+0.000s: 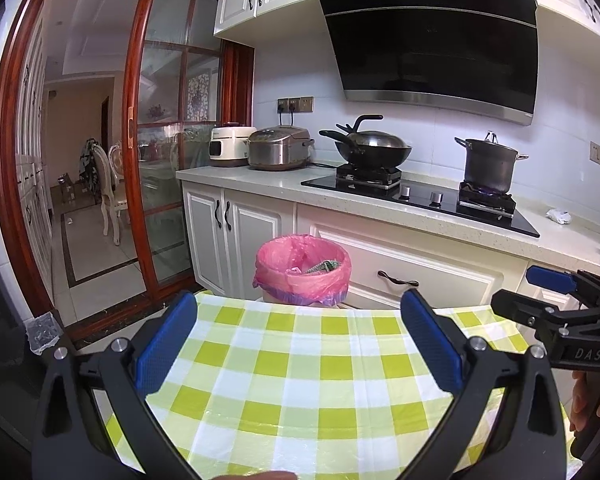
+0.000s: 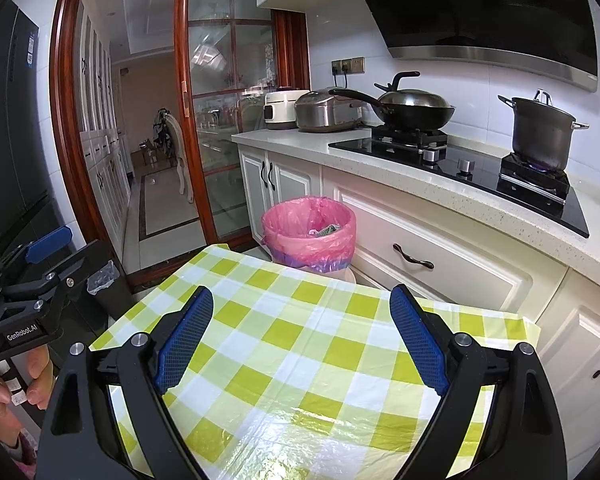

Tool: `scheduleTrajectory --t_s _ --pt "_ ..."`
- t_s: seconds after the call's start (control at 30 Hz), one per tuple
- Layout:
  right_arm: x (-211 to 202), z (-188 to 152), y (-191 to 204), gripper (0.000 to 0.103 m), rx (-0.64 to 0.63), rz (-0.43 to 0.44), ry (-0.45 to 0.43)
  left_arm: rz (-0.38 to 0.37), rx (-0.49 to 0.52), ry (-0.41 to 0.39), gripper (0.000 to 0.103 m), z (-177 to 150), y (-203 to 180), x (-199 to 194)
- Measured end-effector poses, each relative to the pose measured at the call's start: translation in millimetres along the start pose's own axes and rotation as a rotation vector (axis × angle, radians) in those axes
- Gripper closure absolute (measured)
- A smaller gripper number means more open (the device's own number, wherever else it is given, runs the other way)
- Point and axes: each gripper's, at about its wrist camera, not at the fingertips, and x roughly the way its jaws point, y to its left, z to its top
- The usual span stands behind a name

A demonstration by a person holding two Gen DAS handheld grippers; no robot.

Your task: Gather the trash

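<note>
Jaws: our left gripper and right gripper both spread wide, holding nothing.
Trash: crumpled wad on the table past the stove.
Handling: looks light, squishy; we'd pinch its middle.

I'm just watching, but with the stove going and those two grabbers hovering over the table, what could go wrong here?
A few worries. The pot sits over a lit blue flame, so reaching for the crumpled white scrap on the counter beside the hob may bring a gripper near heat. The pink-lined bin stands just past the table edge; a poorly aimed drop could miss it. Both the left gripper and right gripper are open and empty.
</note>
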Motion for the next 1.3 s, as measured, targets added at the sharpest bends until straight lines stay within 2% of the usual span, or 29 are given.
scheduleTrajectory --t_s 1.3 --pt "-6.1 0.1 3.6 0.018 0.006 -0.005 -0.015 0.014 0.04 -0.003 0.004 -4.0 -7.1 -4.3"
